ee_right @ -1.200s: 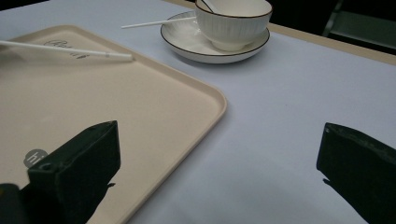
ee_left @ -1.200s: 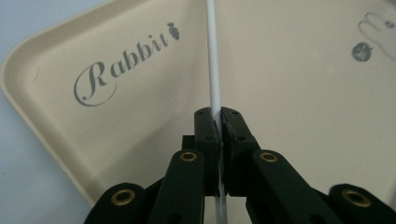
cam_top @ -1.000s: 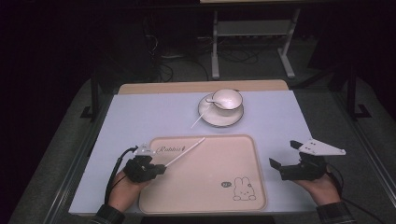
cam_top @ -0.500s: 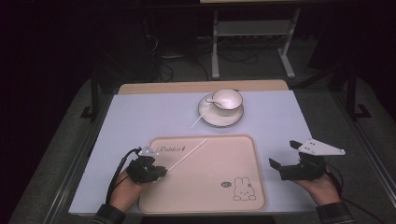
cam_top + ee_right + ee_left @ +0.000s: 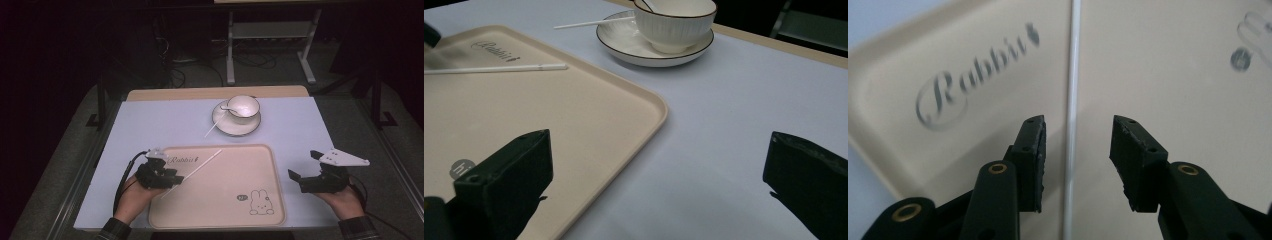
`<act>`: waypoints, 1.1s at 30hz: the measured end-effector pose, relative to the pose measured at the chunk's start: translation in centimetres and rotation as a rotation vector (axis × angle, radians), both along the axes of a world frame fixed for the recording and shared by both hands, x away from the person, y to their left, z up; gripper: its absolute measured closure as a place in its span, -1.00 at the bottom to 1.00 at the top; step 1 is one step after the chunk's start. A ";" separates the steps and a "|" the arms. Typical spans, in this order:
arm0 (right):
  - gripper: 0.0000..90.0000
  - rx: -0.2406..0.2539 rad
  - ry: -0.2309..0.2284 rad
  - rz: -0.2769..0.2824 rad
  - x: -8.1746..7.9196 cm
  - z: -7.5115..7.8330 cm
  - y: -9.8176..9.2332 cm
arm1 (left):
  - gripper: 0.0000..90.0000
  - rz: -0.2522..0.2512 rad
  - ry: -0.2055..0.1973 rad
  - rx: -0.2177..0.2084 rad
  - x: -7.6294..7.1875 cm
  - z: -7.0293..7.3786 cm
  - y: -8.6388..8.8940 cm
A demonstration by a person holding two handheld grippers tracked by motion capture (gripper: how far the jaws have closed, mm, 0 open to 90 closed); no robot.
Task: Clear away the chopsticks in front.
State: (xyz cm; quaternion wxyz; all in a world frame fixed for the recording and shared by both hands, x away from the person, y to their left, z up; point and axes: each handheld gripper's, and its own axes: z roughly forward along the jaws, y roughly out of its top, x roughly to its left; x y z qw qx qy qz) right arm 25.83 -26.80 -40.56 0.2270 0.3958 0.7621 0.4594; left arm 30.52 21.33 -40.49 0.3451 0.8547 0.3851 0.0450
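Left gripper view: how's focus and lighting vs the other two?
Left gripper view: jaws sharp, white stick between them, tray lettering soft. Right gripper view: near jaws dark and blurred, cup crisp. High view: table evenly lit, surroundings nearly black.

A thin white stick (image 5: 192,172) lies flat on the beige tray (image 5: 250,165), slanting from the tray's 8 o'clock area up toward 11 o'clock, its near end between the parted jaws of the left gripper (image 5: 172,178). The tray, printed "Rabbit" at 11 o'clock and a rabbit drawing at 5 o'clock, sits at the table's 6 o'clock. A second white stick (image 5: 214,127) leans off the saucer (image 5: 220,122) at 12 o'clock, beside the white cup (image 5: 243,106).
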 end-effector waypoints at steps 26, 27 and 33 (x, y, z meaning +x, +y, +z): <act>-1.00 0.032 0.003 -0.001 0.0 -0.1 -0.6 | 0.51 0.013 -0.156 0.034 18.4 0.7 -11.8; -1.00 0.035 0.002 -0.001 0.0 -0.1 -0.6 | 0.51 0.010 -0.150 0.033 18.8 0.5 -12.1; -1.00 0.045 0.000 -0.002 0.0 0.0 -0.6 | 0.51 0.014 -0.133 0.073 20.1 -0.5 -13.3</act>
